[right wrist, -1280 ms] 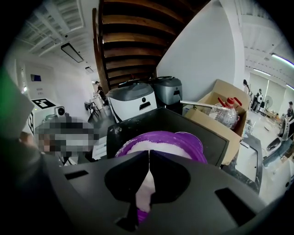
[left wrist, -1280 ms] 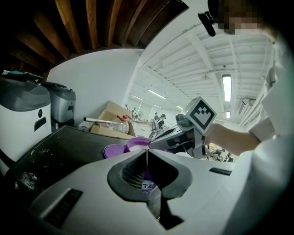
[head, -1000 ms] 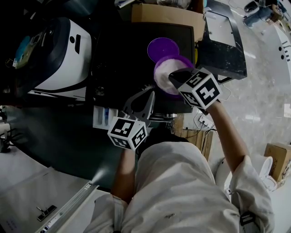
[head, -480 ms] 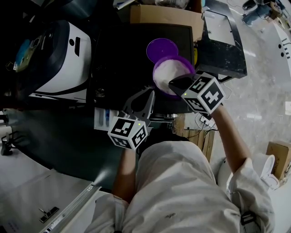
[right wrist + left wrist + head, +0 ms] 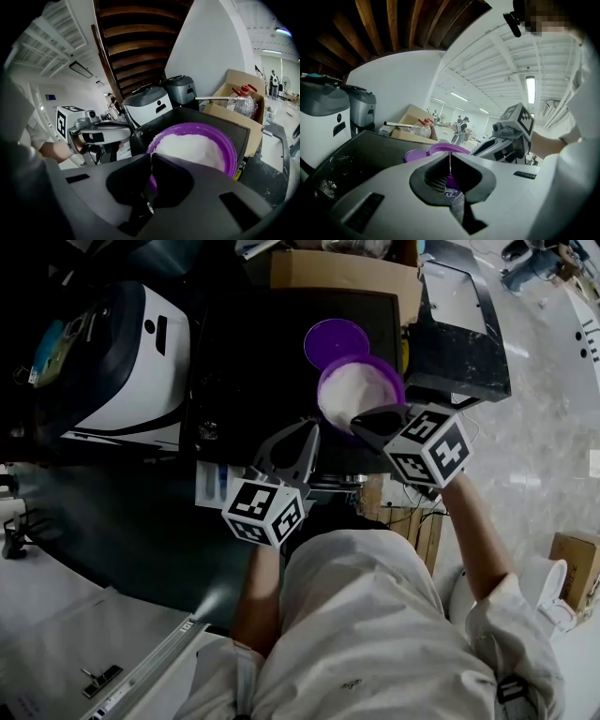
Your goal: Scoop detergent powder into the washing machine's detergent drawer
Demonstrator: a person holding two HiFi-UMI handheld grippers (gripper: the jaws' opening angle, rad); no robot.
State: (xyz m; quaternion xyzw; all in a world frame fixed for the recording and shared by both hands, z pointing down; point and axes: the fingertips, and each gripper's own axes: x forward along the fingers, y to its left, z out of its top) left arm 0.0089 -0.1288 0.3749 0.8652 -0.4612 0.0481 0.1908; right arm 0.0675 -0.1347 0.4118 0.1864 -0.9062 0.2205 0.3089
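Dark, matt table (image 5: 253, 343) carries the items, with a cardboard box (image 5: 342, 268) at its far edge and a smooth white appliance (image 5: 141, 352) with a black band at the left.

1. Round purple plastic tub (image 5: 232, 157): stands upright, mouth up, towards the far right of the table. It is nearly full of fine white powder (image 5: 359, 390), loosely heaped.
2. Flat, round purple lid (image 5: 336, 338): lies just beyond the tub, touching or nearly touching its rim.
3. White detergent drawer (image 5: 211, 486) with a blue insert: sits at the near left edge of the table, well apart from the tub. I cannot make out its compartments.
4. My right gripper (image 5: 151, 159): jaws pressed together, nothing visible between them, tips over the tub's near rim and pointing across the powder.
5. My left gripper (image 5: 450, 157): jaws pressed together, nothing seen between them, aimed at the tub's wall from beside the drawer.
6. Printed label on the tub wall: present, not legible.
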